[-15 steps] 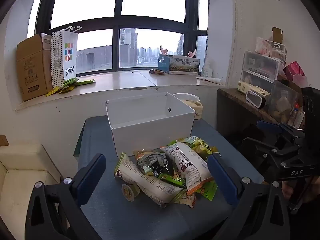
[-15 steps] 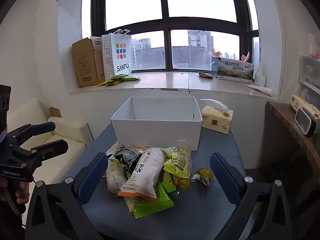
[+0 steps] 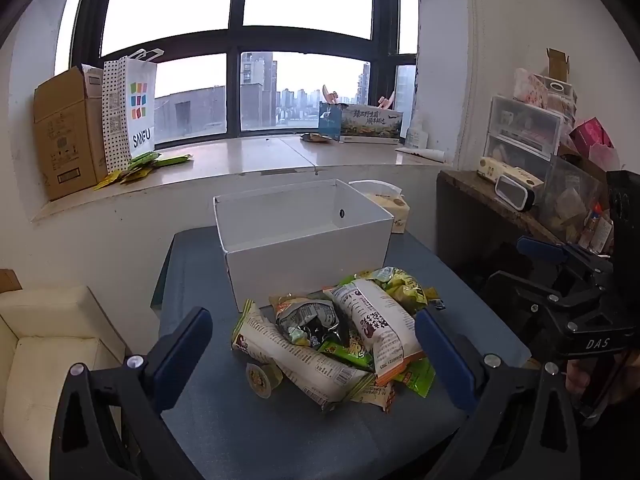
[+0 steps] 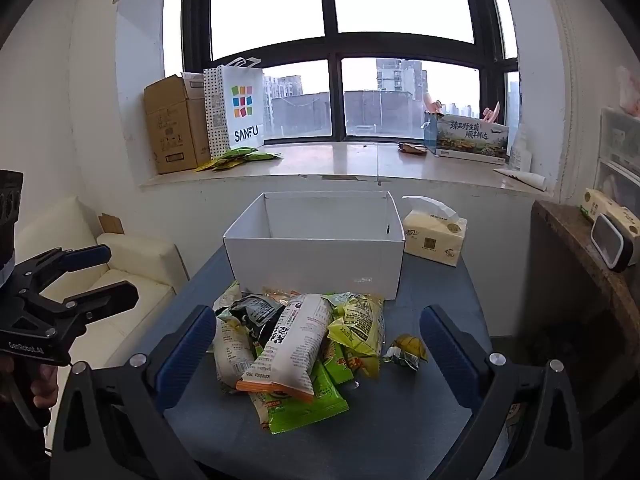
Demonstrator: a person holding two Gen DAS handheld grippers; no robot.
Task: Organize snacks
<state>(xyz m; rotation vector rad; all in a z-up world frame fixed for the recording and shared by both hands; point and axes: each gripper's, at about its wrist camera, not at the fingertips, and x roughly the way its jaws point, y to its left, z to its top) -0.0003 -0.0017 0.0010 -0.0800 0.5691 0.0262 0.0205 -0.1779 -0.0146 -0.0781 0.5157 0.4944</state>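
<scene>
A heap of snack packets (image 3: 340, 340) (image 4: 296, 344) lies on the dark blue table, just in front of an open white box (image 3: 304, 236) (image 4: 316, 248) whose visible interior looks empty. White, green, yellow and black wrappers overlap; a small round jelly cup (image 3: 262, 378) sits at the heap's left, and a crumpled yellow-green wrapper (image 4: 406, 350) lies apart on its right. My left gripper (image 3: 312, 356) is open, held above the table with the heap framed between its blue pads. My right gripper (image 4: 316, 352) is open too, framing the heap from the other side. Neither touches a packet.
A tissue box (image 4: 434, 238) stands right of the white box. The windowsill behind holds a cardboard carton (image 3: 66, 132), a SANFU bag (image 3: 130, 114) and green packets (image 3: 148, 162). A cream sofa (image 4: 120, 264) lies left, a cluttered side shelf (image 3: 520, 200) right.
</scene>
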